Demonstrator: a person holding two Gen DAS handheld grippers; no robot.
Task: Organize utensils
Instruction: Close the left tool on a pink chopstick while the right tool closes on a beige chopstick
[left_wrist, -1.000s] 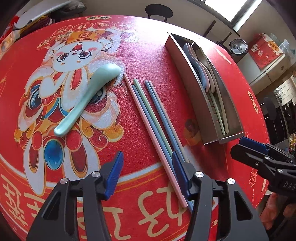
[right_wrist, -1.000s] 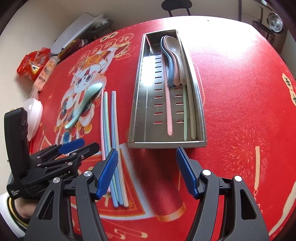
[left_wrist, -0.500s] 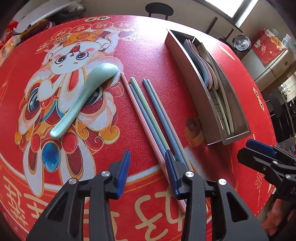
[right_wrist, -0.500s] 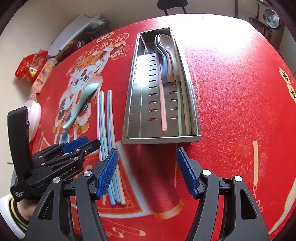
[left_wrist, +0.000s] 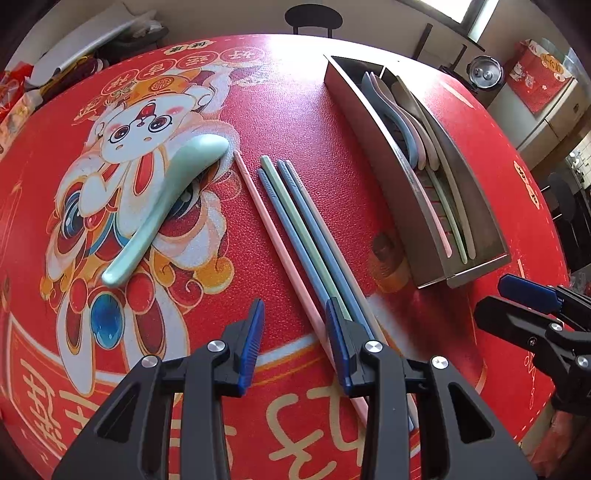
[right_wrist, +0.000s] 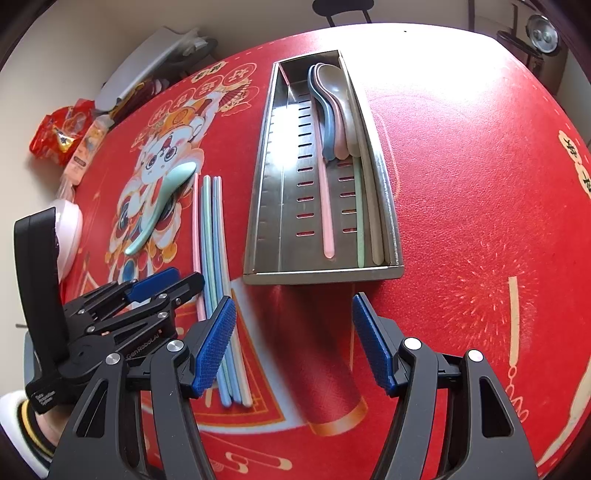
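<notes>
The left gripper (left_wrist: 293, 339) hangs over the tablecloth (left_wrist: 388, 122). The chopsticks (left_wrist: 295, 236) lie side by side, w/ their near ends by its right finger. The loose spoon (left_wrist: 166, 203) lies ahead & to the left of it, next to the chopsticks. The tray (right_wrist: 266, 173) sits just ahead of the right gripper (right_wrist: 293, 341), to the right of the chopsticks. In the tray, spoons (right_wrist: 332, 110) sit at the far end & more sticks lie along its right side.
</notes>
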